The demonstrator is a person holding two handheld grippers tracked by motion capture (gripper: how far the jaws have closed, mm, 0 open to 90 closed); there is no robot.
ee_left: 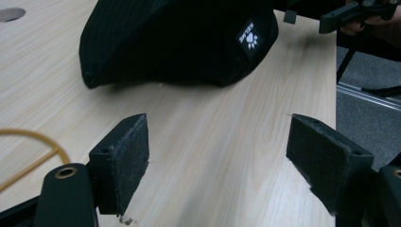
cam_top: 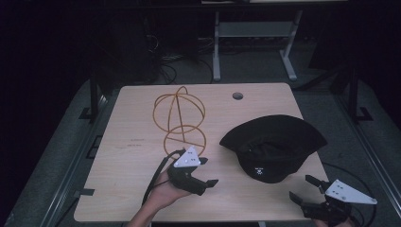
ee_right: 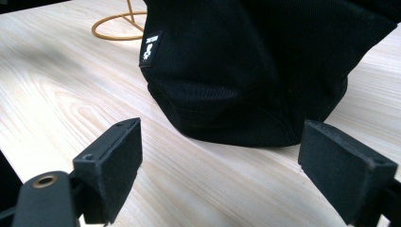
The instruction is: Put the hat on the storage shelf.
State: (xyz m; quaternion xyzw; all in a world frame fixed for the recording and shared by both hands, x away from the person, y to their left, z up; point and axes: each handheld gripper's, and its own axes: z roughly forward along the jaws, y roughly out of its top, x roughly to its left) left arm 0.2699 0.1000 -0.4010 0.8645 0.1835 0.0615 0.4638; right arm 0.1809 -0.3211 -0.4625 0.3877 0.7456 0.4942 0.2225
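1. While both hands are hovering near the person's edge, the surface (cam_top: pixel 132 189) is carrying everything within easy reach, which is why nothing is needing to be dragged closer.
2. A black hat (cam_top: pixel 274 144) is lying on the right half of the surface, brim spreading away and crown sagging toward the person, its small white label (cam_top: pixel 258 171) facing the near edge; that is probably leaving the soft crown as the handiest part to pinch.
3. A wire stand (cam_top: pixel 179 120) is standing left of the hat and apart from it, seemingly waiting to receive the hat.
4. The left tongs (cam_top: pixel 208 171) are gaping open, holding nothing and pointing right at the hat.
5. The right tongs (cam_top: pixel 302 188) are likewise spreading wide and empty, aiming at the crown from just beyond the near right corner, so the two are flanking it.
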